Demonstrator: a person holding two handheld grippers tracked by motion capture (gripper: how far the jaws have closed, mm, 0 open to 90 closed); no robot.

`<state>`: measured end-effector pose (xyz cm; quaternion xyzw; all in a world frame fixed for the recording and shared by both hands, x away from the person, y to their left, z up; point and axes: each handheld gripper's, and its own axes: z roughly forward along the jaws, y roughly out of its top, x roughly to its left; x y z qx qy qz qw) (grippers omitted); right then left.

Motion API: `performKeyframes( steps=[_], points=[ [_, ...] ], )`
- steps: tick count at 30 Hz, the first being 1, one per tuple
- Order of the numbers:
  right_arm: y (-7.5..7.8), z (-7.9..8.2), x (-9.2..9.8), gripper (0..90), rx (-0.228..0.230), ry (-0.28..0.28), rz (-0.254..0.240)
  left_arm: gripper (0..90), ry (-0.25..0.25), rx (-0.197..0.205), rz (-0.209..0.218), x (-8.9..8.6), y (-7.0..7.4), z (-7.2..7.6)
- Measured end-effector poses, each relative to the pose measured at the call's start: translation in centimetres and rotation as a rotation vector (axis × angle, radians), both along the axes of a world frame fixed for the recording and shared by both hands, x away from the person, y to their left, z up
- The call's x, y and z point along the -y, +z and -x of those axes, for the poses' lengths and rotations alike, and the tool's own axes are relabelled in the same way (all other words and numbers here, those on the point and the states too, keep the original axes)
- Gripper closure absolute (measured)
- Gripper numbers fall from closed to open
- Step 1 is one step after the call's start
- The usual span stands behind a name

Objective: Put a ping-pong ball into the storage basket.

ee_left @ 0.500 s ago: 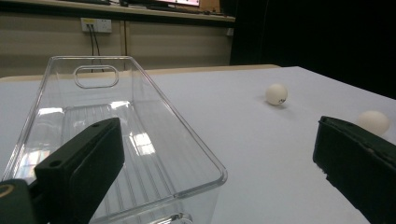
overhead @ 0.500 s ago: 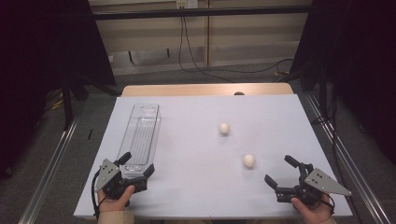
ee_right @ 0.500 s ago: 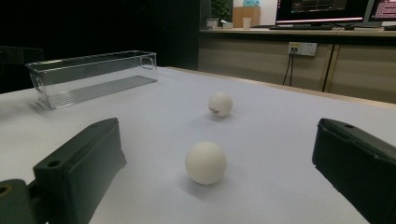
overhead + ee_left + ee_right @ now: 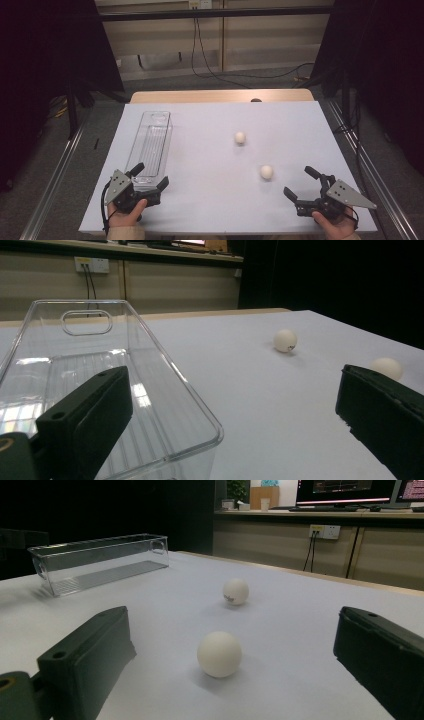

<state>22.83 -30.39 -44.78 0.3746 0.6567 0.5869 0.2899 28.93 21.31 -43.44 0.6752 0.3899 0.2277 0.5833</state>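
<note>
At the left of the white desk (image 4: 210, 150), the left gripper (image 4: 148, 176) is held low with its jaws spread wide and nothing between them, just at the near end of a clear plastic bin (image 4: 150, 145) that lies lengthwise. Two white balls are seen right of the bin: the far ball (image 4: 240, 137) mid-desk and the near ball (image 4: 266, 172) closer to the front edge. The right gripper (image 4: 300, 183) is held just beside the near ball, jaws spread and empty, with bare desk between them.
</note>
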Motion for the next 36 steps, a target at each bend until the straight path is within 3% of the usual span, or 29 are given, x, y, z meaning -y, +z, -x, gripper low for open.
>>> performKeyframes(
  steps=[15, 36],
  points=[
    [0.1, 0.0, 0.1, 1.9, 0.004, -0.001, -0.004, 1.5, -0.046, -0.017, 0.022, 1.6, 0.3, -0.2],
    [0.2, 0.0, 0.2, 2.6, 0.007, 0.003, 0.003, 1.4, -0.088, -0.021, 0.02, 3.9, 0.7, -0.7]
  ],
)
